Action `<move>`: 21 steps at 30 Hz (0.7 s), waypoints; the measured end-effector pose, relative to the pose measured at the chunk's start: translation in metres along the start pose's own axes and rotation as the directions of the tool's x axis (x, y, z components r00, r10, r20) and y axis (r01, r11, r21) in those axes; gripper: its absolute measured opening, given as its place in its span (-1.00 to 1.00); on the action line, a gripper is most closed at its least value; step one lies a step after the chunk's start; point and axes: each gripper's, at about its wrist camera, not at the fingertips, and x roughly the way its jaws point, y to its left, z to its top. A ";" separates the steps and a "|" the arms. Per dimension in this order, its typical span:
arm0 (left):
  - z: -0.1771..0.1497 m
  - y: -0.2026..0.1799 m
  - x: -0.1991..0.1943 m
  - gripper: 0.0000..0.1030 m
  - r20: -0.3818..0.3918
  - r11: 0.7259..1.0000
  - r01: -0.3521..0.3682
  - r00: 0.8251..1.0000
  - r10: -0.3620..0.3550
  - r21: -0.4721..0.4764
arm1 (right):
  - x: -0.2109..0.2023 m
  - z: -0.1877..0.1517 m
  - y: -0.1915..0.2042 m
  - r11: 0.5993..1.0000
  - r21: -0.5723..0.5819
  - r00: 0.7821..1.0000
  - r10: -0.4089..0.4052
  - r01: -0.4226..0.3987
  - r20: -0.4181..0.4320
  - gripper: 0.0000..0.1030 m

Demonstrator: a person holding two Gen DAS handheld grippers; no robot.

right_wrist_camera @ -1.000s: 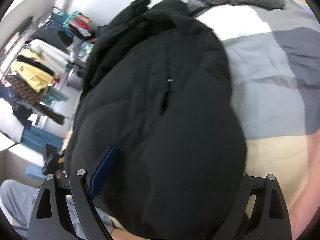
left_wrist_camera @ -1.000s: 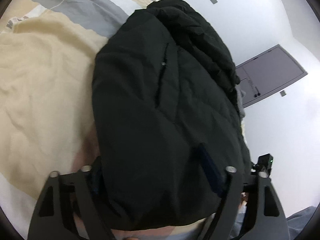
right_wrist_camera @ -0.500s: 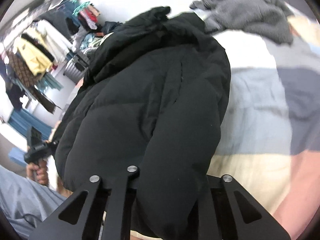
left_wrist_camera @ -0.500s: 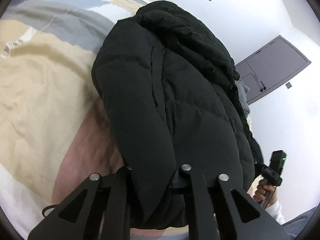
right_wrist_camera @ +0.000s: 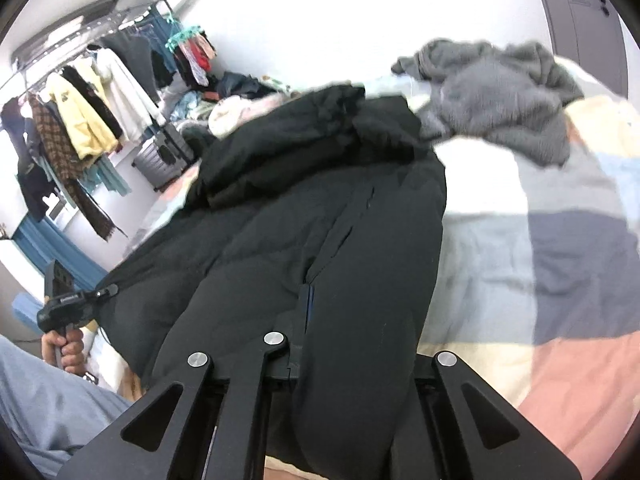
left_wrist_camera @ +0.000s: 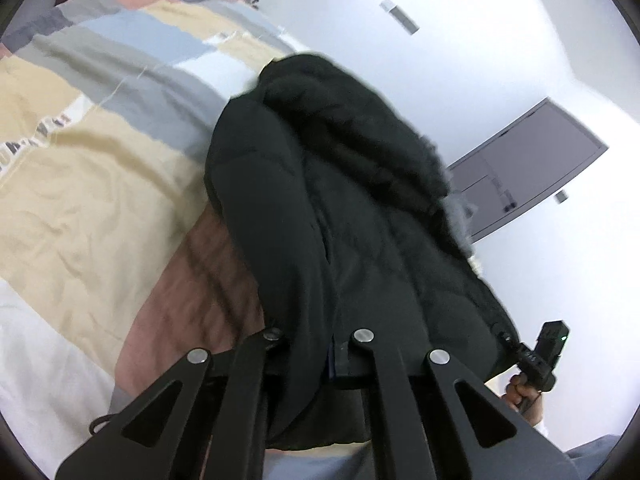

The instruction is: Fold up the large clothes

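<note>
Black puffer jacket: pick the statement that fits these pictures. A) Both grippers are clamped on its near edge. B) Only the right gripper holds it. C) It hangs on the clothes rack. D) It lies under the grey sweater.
A: the black puffer jacket bunches between the closed fingers of the left gripper and of the right gripper, on the patchwork bedspread.

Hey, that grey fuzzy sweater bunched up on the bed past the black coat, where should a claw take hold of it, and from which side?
Probably a raised fold on top of the grey sweater, coming from above on its bedspread side. It lies crumpled in a heap, so no hem or shoulder shows, and the black coat crowds its other edge.
</note>
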 end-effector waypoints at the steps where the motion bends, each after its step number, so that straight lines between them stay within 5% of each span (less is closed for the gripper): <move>1: 0.003 -0.003 -0.005 -0.91 0.011 1.000 0.003 1.000 -0.003 -0.002 | -0.006 0.007 0.001 1.000 0.007 1.000 0.012 -0.012 0.015 -0.88; 9: 0.046 -0.040 -0.057 -0.92 0.115 0.999 0.035 0.993 -0.036 0.017 | -0.051 0.060 0.036 0.997 -0.061 0.994 0.048 -0.042 0.099 -0.89; 21: 0.096 -0.088 -0.124 -0.92 0.132 0.996 0.002 0.991 -0.014 0.090 | -0.110 0.117 0.078 0.992 -0.082 0.986 0.110 -0.100 0.128 -0.89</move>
